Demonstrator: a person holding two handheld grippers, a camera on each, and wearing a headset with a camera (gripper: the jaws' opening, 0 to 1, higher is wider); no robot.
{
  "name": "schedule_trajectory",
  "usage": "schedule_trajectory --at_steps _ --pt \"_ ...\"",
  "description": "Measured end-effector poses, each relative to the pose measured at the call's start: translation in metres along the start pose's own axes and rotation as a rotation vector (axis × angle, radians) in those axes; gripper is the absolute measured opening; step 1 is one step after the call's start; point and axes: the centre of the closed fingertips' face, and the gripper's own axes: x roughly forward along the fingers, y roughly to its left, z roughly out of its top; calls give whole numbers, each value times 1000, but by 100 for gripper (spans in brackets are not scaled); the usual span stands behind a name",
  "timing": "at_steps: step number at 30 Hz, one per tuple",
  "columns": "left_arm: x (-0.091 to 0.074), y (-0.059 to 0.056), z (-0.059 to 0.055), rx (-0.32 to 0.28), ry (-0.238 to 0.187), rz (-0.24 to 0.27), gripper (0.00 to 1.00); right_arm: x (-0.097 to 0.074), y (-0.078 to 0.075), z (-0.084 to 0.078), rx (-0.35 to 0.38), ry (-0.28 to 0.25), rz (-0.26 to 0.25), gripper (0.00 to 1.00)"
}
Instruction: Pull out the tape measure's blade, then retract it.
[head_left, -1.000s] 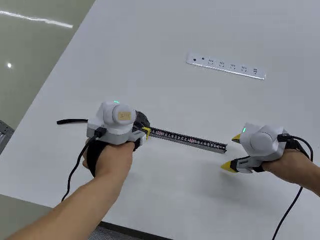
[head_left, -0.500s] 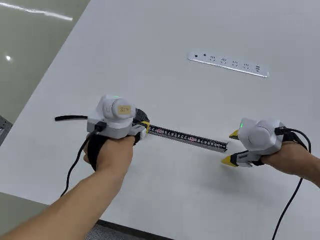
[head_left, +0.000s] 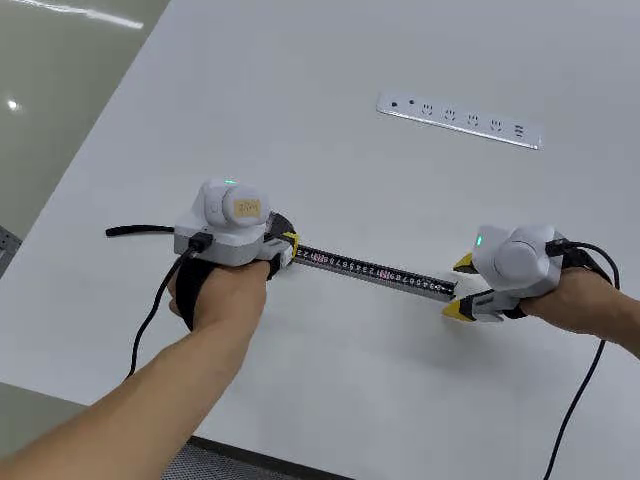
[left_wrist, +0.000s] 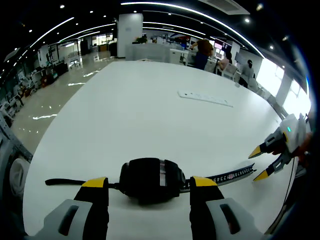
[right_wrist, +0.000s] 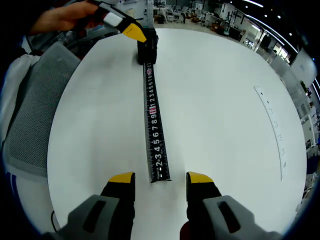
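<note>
Plainly the pull-out half was the step in hand. The tape measure's black case (left_wrist: 150, 180) sat on the desk (head_left: 330, 390) toward its near edge and left side. Its blade (head_left: 370, 271) lay drawn out flat along the desktop, roughly following the near edge toward the right. A black strap (head_left: 135, 230) trailed from the case toward the left edge.

The left gripper (left_wrist: 150, 184) bracketed the case with its jaws set wide, one on each side. I could not tell whether they actually pinched it. The right gripper (head_left: 460, 287) was parted and held nothing, its yellow tips flanking the blade's end (right_wrist: 160, 175) without touching it.

By my reading, the next move called for the right jaws to close squarely on that end, either to draw further or to guide the blade home. Meanwhile the case would need steadying. A power strip (head_left: 458, 120) lay well apart toward the far edge.
</note>
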Motion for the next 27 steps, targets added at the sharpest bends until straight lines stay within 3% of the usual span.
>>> schedule_trajectory --at_steps 27 --pt "20 -2 -3 0 23 -10 61 6 -1 -2 -40 16 51 31"
